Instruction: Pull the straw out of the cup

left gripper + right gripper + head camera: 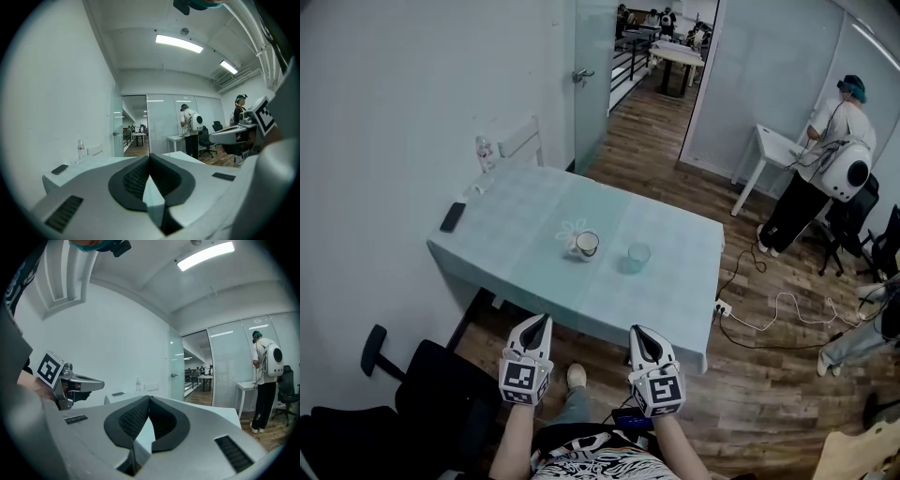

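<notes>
The room has plain white walls (394, 94) and a brown wood floor (656, 150). A big table (675, 286) with a pale green cloth stands by the wall, and a black chair (441, 384) sits near its corner. Behind the table is a glass door (592, 75). A person (825, 159) stands at a small white table (773, 145) far off. Long lights (179, 43) shine on the ceiling.

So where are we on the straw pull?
Done: nothing visible. The mug and the clear cup stand untouched on the table; no straw can be made out from here. In hand: nothing. The left gripper and right gripper are both shut and empty, short of the table's near edge. Remaining: reach in, open, grip the straw, pull it out.
</notes>
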{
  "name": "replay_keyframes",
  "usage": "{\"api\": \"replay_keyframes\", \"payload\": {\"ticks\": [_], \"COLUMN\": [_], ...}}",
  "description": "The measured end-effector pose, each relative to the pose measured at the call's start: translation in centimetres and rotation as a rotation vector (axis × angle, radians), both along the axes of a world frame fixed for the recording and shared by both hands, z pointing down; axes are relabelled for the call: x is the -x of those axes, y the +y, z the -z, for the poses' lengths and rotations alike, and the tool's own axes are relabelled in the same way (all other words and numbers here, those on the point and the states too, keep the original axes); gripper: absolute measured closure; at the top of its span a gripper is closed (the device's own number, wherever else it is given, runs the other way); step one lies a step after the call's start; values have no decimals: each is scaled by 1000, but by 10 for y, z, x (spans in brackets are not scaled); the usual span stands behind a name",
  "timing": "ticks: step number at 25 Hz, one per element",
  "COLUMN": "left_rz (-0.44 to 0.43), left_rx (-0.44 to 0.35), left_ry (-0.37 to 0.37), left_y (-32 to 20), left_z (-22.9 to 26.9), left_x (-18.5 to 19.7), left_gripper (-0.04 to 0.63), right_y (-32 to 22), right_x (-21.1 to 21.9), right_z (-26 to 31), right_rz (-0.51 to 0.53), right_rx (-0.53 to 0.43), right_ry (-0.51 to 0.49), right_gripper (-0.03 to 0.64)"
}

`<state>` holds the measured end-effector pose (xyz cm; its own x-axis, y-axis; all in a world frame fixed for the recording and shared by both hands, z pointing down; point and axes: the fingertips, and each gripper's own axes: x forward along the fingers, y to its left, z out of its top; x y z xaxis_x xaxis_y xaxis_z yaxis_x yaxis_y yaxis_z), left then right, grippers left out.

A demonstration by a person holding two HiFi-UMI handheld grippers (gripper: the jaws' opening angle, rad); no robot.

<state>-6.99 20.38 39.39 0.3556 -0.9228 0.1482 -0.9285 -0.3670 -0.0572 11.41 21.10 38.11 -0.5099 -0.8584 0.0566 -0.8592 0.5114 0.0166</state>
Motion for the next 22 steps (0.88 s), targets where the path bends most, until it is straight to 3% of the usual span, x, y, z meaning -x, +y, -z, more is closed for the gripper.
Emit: {"api": "replay_keyframes", "payload": {"ticks": [14, 22], "left_rz": [-33, -97], "left_rx": [45, 81], "left_ry": [8, 26], "left_y": [-168, -226], "left_z": [-18, -37], "left_x": [27, 35], "left_gripper": [588, 588], "right_y": [-156, -216], "right_x": [38, 63], "right_z": [-16, -28], "right_rz": [-9, -19], "right_rx": [41, 65], "right_ry": [27, 57], "right_gripper": [604, 604]}}
